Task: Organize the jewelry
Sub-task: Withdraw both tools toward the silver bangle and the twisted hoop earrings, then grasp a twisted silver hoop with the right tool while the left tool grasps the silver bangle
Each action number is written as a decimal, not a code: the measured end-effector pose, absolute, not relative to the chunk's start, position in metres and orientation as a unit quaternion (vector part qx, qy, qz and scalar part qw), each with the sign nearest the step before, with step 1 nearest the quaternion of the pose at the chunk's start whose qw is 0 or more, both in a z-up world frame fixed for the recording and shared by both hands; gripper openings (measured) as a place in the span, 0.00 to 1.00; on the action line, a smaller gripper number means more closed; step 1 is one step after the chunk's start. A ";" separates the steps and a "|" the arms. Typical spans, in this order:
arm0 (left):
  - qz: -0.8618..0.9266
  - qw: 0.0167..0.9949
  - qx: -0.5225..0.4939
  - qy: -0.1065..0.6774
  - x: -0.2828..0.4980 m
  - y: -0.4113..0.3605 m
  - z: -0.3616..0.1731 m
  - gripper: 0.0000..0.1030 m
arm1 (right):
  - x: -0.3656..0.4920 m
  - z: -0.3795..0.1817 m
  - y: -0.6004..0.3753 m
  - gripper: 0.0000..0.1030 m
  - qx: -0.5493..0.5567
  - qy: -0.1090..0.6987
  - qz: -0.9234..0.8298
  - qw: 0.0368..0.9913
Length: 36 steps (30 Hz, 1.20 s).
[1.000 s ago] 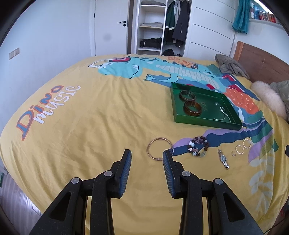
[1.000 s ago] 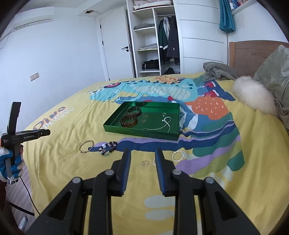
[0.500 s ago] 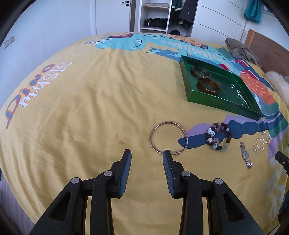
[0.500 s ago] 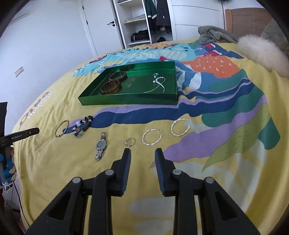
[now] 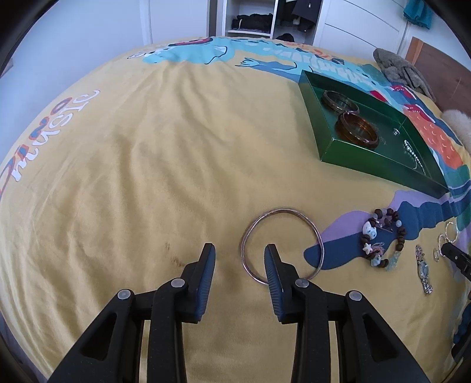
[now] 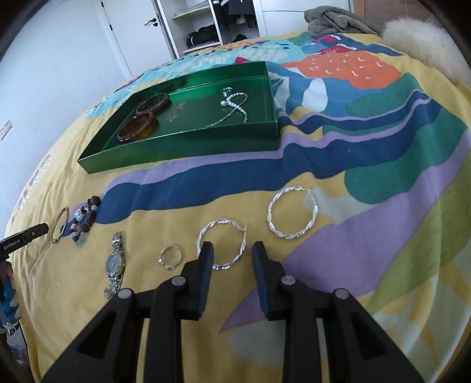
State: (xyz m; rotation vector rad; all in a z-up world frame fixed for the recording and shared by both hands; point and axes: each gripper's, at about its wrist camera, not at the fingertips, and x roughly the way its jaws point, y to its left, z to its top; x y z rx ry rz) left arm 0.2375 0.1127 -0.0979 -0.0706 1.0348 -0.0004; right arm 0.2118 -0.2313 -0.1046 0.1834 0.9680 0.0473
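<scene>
A green tray (image 5: 374,160) (image 6: 182,147) lies on the yellow bedspread, holding two amber bangles (image 5: 357,131) (image 6: 138,128) and a silver chain (image 6: 232,106). My left gripper (image 5: 239,254) is open just above a thin metal bangle (image 5: 250,232); its right finger stands inside the ring, its left finger outside. Right of the bangle lie a beaded bracelet (image 5: 382,241) and a watch (image 5: 424,272). My right gripper (image 6: 231,254) is open over a twisted silver hoop (image 6: 235,227). A second hoop (image 6: 293,212), a small ring (image 6: 170,256), the watch (image 6: 114,265) lie nearby.
A fluffy white cushion (image 6: 424,38) and a grey garment (image 6: 332,22) lie at the bed's far end. A wardrobe and door stand beyond the bed. The left gripper's tip (image 6: 26,237) shows in the right wrist view.
Both grippers have moved forward and down toward the bedspread. The left now straddles the thin bangle's near rim; the right now hangs over the nearer twisted hoop.
</scene>
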 end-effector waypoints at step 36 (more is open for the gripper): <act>-0.010 0.892 0.042 0.450 0.214 0.084 -0.063 0.04 | 0.174 -0.074 -0.230 0.04 0.077 0.418 0.033 0.905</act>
